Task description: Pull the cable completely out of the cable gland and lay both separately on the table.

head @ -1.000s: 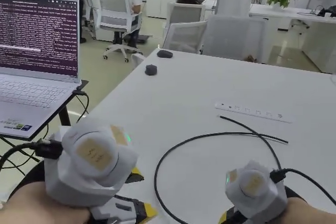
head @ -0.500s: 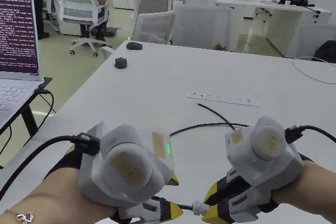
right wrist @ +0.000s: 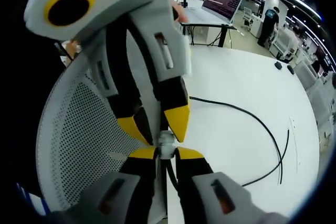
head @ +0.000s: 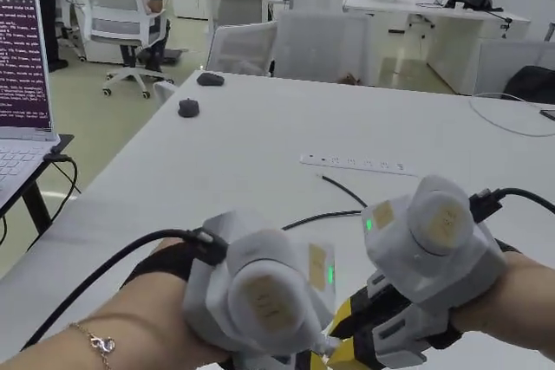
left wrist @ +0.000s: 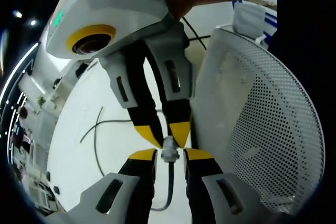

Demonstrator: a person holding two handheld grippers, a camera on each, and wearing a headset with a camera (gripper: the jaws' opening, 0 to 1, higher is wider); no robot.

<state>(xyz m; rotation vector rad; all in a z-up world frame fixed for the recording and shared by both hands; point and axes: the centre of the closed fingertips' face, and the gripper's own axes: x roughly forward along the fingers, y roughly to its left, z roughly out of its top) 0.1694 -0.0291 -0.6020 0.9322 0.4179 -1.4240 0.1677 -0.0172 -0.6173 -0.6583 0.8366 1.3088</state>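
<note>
A small white cable gland [left wrist: 169,148] [right wrist: 165,140] sits where both pairs of yellow jaw tips meet, low over the near edge of the white table [head: 260,153]. My left gripper [head: 308,360] [left wrist: 169,156] is shut on the black cable [left wrist: 170,182] right beside the gland. Facing it tip to tip, my right gripper [head: 347,348] [right wrist: 165,154] is shut on the gland. The rest of the cable [head: 334,212] [right wrist: 252,124] loops loose across the table. In the head view the gripper bodies hide most of the gland.
A white power strip [head: 354,164] lies mid-table beyond the cable loop. Two dark mice [head: 188,108] sit at the far left corner. A laptop [head: 22,67] stands on a stand to the left. A white mesh chair back [left wrist: 262,119] is close below the grippers.
The left gripper has moved right until its tips meet the right gripper's. The short stretch of bare cable between them half a second ago has closed. The head camera has shifted too.
</note>
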